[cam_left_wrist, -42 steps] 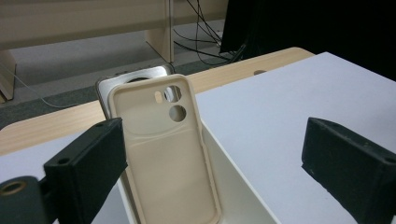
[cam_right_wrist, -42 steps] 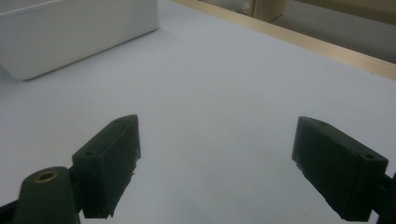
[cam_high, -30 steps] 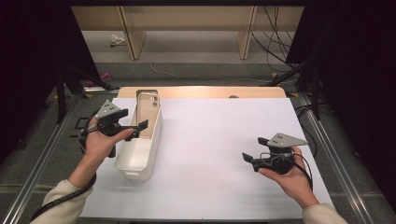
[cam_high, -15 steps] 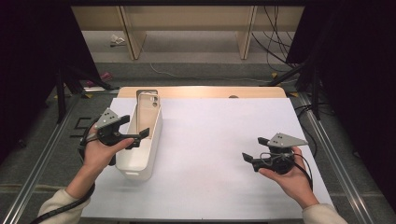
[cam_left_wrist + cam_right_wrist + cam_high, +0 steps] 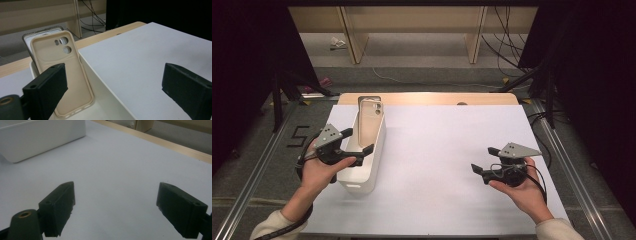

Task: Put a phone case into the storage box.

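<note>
A long white bin [image 5: 373, 172] stands on the left of the white table. Two phone cases lean upright against its far end: a beige one [image 5: 62, 75] in front and a clear, grey-rimmed one [image 5: 41, 36] behind it; in the high view they show as the cases [image 5: 371, 117]. My left gripper [image 5: 359, 140] is open over the bin's near half. In the left gripper view, the left gripper [image 5: 116, 92] has one jaw over the bin's inside and the other over the table. My right gripper [image 5: 483, 159] is open and empty above the table at the right, also seen in its own view [image 5: 120, 208].
The white table sheet [image 5: 447, 145] ends at a wooden strip [image 5: 427, 98] along the far edge. The bin's side [image 5: 37, 137] shows far off in the right gripper view. Shelving and cables lie on the floor beyond the table.
My left gripper has drawn back toward the person along the bin and sunk a little. The right gripper has stayed where it was.
</note>
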### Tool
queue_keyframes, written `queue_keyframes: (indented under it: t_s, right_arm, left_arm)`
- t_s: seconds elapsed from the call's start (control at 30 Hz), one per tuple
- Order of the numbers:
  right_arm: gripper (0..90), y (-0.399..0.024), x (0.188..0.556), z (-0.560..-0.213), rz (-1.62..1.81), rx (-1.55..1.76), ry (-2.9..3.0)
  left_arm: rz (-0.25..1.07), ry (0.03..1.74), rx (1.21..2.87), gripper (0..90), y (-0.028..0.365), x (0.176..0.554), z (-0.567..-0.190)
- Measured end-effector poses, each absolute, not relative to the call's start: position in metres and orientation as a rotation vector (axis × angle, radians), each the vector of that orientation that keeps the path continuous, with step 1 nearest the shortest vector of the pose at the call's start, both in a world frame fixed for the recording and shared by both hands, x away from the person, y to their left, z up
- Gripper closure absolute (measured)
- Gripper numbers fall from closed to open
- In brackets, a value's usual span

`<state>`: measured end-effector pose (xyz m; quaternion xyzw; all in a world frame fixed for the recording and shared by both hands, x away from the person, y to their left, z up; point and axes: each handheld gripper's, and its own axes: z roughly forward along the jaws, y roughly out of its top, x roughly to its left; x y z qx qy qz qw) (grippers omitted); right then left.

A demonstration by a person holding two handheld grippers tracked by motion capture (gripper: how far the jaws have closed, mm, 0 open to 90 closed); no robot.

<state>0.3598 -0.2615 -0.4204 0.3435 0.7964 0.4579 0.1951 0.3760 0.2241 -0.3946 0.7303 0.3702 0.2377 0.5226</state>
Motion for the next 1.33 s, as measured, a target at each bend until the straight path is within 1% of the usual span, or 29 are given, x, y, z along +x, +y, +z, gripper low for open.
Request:
queue_keyframes:
  t_s: [0.3,0.8,1.33]
  right_arm:
    - [16.2,-0.262,0.358,-0.420,1.286,0.965,2.233]
    - [16.2,-0.268,0.353,-0.418,1.302,0.983,2.214]
    - [16.2,-0.269,0.353,-0.419,1.306,0.981,2.213]
  left_arm:
    - [0.607,0.845,1.770,5.0,0.225,0.365,-0.400]
    - [0.596,0.828,1.764,4.4,0.227,0.351,-0.410]
    - [0.600,0.824,1.777,4.3,0.222,0.348,-0.417]
